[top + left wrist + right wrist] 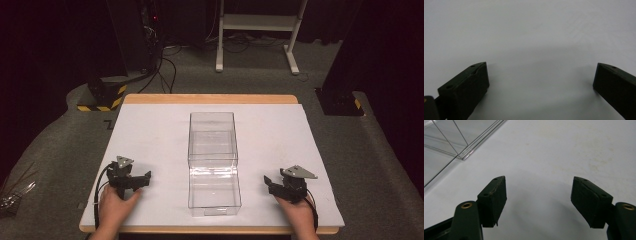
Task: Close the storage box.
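Observation:
A clear plastic box (212, 160) in two stacked or joined sections stands in the middle of the white table mat (150, 130). My left gripper (131, 176) rests near the front left of the mat, held by a hand, its jaws open over bare white surface (539, 75). My right gripper (280, 182) sits at the front right, also open with nothing between its fingers (494, 195). The right gripper view catches the edge of the clear box (449, 142) at upper left.
The table has a wooden edge (210, 98) at the back. Beyond it on the grey carpet are a white stand's legs (255, 30), black cables (162, 70) and a black-and-yellow striped base (102, 97). Shiny items (12, 192) lie on the floor at left.

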The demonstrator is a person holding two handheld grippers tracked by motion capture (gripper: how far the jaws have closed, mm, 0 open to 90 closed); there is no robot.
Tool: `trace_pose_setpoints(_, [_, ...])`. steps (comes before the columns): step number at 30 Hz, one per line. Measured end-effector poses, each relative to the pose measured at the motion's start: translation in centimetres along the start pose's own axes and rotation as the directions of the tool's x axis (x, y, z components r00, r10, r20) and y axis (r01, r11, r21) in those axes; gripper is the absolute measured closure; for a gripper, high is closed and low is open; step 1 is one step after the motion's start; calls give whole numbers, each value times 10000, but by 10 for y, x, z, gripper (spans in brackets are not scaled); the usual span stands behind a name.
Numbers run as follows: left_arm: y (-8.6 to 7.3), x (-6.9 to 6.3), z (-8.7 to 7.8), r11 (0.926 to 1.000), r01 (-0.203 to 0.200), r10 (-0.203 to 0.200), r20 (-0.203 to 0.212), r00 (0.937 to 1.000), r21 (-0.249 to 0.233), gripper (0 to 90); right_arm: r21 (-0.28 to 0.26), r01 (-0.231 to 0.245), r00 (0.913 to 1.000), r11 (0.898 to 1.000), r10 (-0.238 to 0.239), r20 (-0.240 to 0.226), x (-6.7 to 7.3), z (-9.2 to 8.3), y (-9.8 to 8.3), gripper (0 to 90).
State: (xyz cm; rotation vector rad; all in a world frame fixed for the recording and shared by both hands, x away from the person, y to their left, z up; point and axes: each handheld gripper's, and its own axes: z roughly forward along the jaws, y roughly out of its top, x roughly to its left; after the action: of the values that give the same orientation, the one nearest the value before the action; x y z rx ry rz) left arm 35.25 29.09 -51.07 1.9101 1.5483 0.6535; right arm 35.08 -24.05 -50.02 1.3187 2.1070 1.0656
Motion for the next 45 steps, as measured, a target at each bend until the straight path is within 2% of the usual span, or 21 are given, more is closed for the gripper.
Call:
trace_pose_setpoints(15, [0,0,0,10000,10,-10,23,10000,-3,5,70,58,10000,10000,-57,-56,0,1,0,293])
trace_pose_setpoints(32, [0,0,0,10000,13,-13,25,10000,-4,5,-71,22,9999,10000,-23,-103,0,-1,0,295])
trace_pose_setpoints(45, [0,0,0,10000,17,-17,29,10000,-1,5,-298,221,9996,9993,-226,-165,2,-6,0,294])
